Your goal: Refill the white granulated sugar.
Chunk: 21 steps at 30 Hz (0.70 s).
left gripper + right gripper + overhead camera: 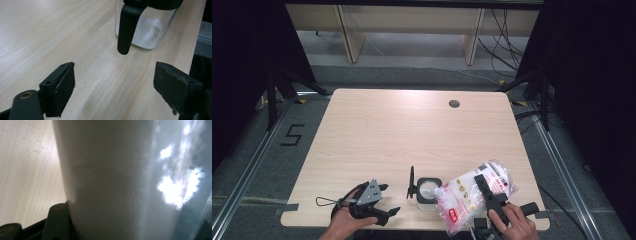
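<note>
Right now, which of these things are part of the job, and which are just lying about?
In the job:
- clear plastic bag of white grains with a red label, clamped in the right gripper
- square glass jar with a black rim, lid flipped open, beside the bag's lower end
- left gripper, jaws open, empty

Just there:
- pale wooden table
- round cable hole

A clear plastic bag of white granules with red and white printing (472,192) lies tilted near the front right edge of the pale wooden surface (412,130), its lower end toward the front and its upper end pointing away to the right. In the right gripper view its translucent white side (112,182) fills the space between the fingers. Just left of it stands a square clear glass jar with a black rim (428,190), its black lid swung open and upright at the left; a thin layer of white grains covers its bottom (147,32).
</note>
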### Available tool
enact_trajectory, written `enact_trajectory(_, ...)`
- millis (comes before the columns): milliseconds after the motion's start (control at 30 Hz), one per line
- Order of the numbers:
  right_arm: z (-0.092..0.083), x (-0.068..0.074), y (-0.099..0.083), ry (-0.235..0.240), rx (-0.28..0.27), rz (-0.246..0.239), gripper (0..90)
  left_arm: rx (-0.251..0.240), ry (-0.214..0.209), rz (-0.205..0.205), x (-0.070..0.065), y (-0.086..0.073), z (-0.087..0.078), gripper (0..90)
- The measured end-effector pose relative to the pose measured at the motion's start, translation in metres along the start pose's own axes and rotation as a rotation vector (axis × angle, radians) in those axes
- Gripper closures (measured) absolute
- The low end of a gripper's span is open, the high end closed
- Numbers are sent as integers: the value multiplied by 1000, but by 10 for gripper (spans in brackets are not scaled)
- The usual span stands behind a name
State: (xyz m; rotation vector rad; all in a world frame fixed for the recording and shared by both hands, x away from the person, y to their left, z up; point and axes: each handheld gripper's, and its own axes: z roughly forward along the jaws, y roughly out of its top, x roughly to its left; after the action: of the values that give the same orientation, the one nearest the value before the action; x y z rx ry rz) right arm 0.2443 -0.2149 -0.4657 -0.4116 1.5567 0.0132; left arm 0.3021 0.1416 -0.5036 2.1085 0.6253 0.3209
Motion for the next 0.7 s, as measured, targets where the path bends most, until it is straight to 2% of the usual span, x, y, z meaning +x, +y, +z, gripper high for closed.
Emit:
enact_trajectory(33, -1, 0, 0, 21, 6, 0, 427, 6, -8, -2, 1, 1, 0, 171)
enact_trajectory(67, -1, -2, 0, 16, 13, -12, 428, 5, -5, -2, 1, 1, 0, 171)
enact_trajectory(100, -1, 0, 0, 28, 22, 5, 427, -1, -2, -5, 0, 0, 0, 171)
enact_trajectory(200, -2, 1, 0, 23, 24, 22, 427, 2, -2, -6, 0, 0, 0, 171)
enact_trajectory(233, -1, -2, 0, 24, 17, -9, 428, 7, 3, -2, 1, 0, 0, 171)
enact_trajectory(300, -1, 0, 0, 26, 22, 9, 428, 6, 1, -3, 1, 0, 0, 171)
enact_trajectory(367, -1, -1, 0, 19, 14, -5, 428, 9, 4, -3, 1, 0, 0, 171)
enact_trajectory(400, -1, -2, 0, 19, 14, -11, 428, 13, 8, 11, 2, 0, 0, 171)
enact_trajectory(533, -1, -1, 0, 26, 14, -5, 429, 8, -2, 0, 2, -1, 1, 171)
enact_trajectory(600, -2, 0, -1, 34, 21, 11, 429, 2, -4, -7, 1, -1, 1, 171)
enact_trajectory(633, 0, 1, -2, 10, -2, 33, 430, 20, -4, 6, 2, 0, 0, 171)
enact_trajectory(667, -2, 0, -2, 35, 26, 21, 430, 22, -5, 8, 2, 0, 0, 171)
enact_trajectory(700, -2, -1, -2, 35, 31, 20, 430, 25, -5, 10, 2, 0, 0, 171)
